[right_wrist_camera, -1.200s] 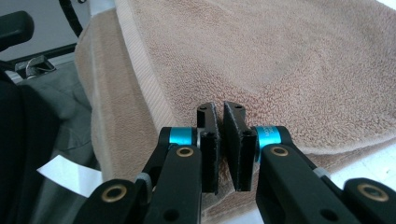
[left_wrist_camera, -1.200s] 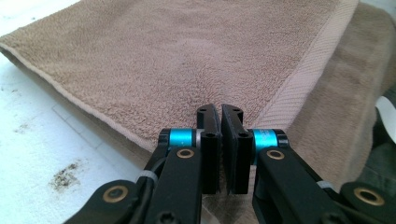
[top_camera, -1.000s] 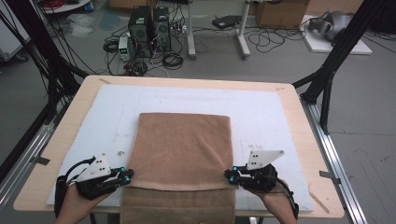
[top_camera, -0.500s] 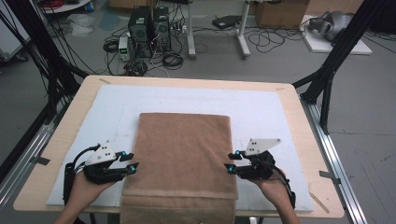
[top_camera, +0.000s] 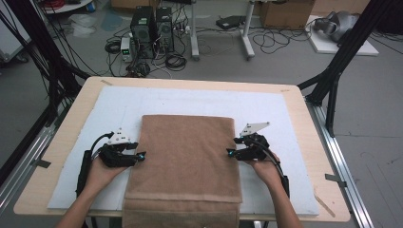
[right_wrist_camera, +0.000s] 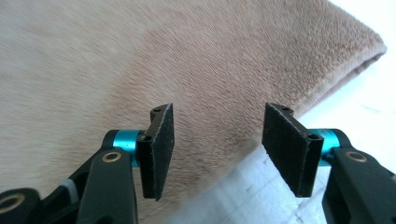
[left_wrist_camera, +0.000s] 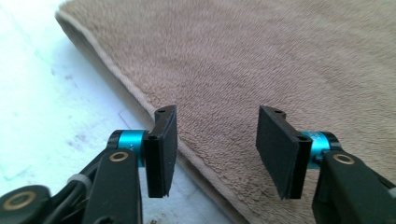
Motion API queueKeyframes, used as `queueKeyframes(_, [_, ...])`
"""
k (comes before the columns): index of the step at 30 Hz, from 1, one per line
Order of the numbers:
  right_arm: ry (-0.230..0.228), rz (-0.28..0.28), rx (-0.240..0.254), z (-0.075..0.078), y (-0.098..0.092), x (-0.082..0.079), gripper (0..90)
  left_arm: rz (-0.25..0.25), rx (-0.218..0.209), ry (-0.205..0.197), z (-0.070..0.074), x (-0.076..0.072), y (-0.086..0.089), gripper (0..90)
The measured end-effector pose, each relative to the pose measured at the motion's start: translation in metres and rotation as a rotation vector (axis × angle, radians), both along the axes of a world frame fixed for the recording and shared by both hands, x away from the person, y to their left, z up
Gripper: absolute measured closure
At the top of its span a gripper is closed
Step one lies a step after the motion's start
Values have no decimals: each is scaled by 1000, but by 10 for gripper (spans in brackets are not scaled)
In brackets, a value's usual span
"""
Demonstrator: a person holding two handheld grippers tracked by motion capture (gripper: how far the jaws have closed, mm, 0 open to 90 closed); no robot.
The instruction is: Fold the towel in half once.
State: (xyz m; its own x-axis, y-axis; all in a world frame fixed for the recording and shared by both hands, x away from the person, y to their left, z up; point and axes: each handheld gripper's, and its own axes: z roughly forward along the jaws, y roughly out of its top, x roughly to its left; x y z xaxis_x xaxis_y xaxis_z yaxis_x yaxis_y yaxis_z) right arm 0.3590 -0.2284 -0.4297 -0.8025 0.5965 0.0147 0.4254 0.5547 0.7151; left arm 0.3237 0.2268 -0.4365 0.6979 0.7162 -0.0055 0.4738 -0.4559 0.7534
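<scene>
- Left gripper view: the fingers are seen spread apart, having just been opening; nothing is pinched between them, the towel's edge lies below the gap, one pad over white covering, the other over towel.
- Right gripper view: the fingers are likewise spread, just been opening, nothing clamped; the towel edge runs under the gap.
- High view: left gripper is held at the left edge of the brown towel, tips just at the hem; whether they touch it cannot be told.
- Right gripper is held at the towel's right edge, opposite the left one, tips just at the hem.
- Towel is laid flat, folded, in the middle of the white mat; its near end hangs over the front edge of the surface.
- Both grippers are held by a person's hands, forearms entering from the bottom.
- Computer towers and cables are seen on the floor beyond the surface.
</scene>
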Motion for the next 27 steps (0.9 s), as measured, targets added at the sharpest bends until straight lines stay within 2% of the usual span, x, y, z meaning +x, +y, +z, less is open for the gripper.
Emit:
queueKeyframes(2, [10, -7, -3, -3, 1, 3, 423, 1, -2, 37, -4, 4, 0, 456])
queueKeyframes(4, [26, -15, -16, -7, 0, 5, 424, 5, -22, 53, -5, 6, 2, 452])
queueKeyframes(7, [71, -29, 12, -12, -1, 9, 444, 13, -24, 48, -6, 7, 3, 499])
queueKeyframes(10, [85, -52, 21, -12, 0, 8, 504, 31, -29, 47, -6, 9, 4, 604])
queueKeyframes(14, [102, -50, 53, -13, -2, 11, 658, 41, -56, 56, -7, 11, 5, 717])
queueKeyframes(16, [134, -25, 86, -14, -2, 13, 793, 37, -57, 56, -7, 12, 4, 773])
queueKeyframes(17, [137, -17, 91, -14, -1, 13, 802, 36, -55, 58, -6, 12, 4, 791])
queueKeyframes(20, [134, 6, 82, -13, -1, 14, 821, 36, -54, 57, -5, 12, 2, 815])
queueKeyframes(24, [108, 10, 59, -9, 1, 15, 827, 42, -20, 18, -1, 12, -2, 835])
queueKeyframes(27, [90, -14, 56, -6, 0, 19, 828, 61, -24, -11, 3, 17, -4, 839])
